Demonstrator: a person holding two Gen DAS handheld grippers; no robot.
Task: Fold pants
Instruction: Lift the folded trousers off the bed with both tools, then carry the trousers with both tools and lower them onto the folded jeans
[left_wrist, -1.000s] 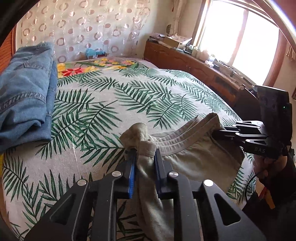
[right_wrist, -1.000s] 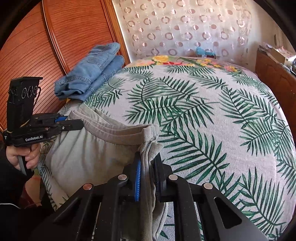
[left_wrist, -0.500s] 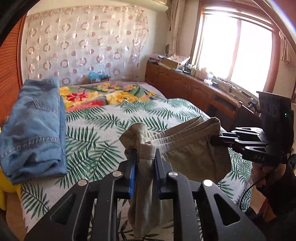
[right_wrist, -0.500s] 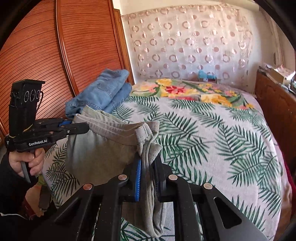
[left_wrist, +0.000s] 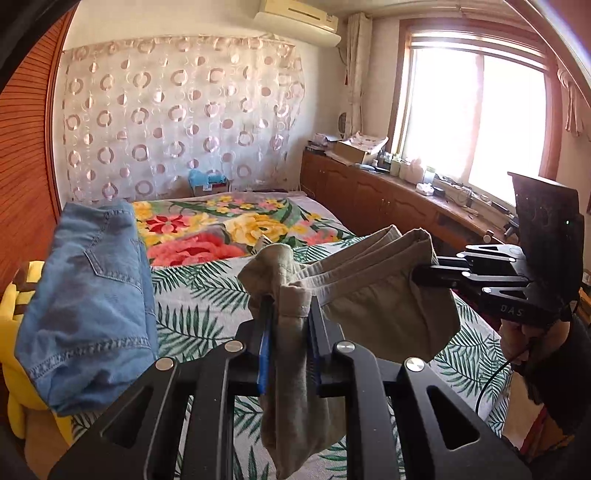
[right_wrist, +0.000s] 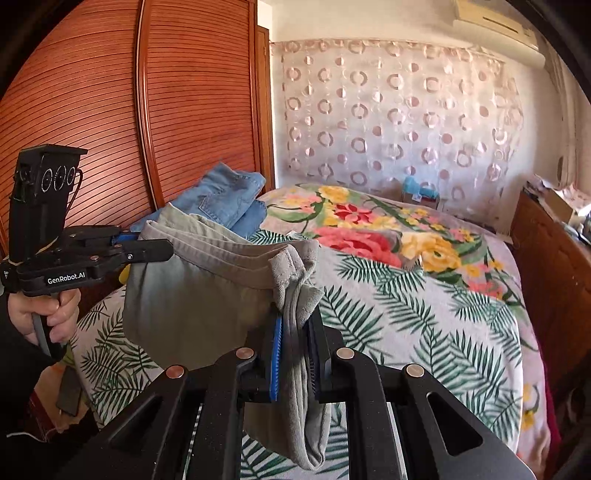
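Note:
Grey-green pants (left_wrist: 373, 291) hang in the air above the bed, stretched by the waistband between my two grippers. My left gripper (left_wrist: 288, 310) is shut on one end of the waistband; it also shows at the left of the right wrist view (right_wrist: 162, 251). My right gripper (right_wrist: 297, 325) is shut on the other end; it shows at the right of the left wrist view (left_wrist: 421, 273). The pants (right_wrist: 192, 295) sag between them, and cloth hangs below each grip.
The bed (right_wrist: 424, 314) has a palm-leaf and flower cover. Folded blue jeans (left_wrist: 88, 295) lie at its left side near the wooden wardrobe (right_wrist: 110, 110); they also show in the right wrist view (right_wrist: 225, 199). A yellow toy (left_wrist: 14, 332) lies beside them. A wooden cabinet (left_wrist: 388, 199) runs under the window.
Both grippers have lifted the pants up off the bed; the pants lay partly on the cover before and now hang free between the grippers.

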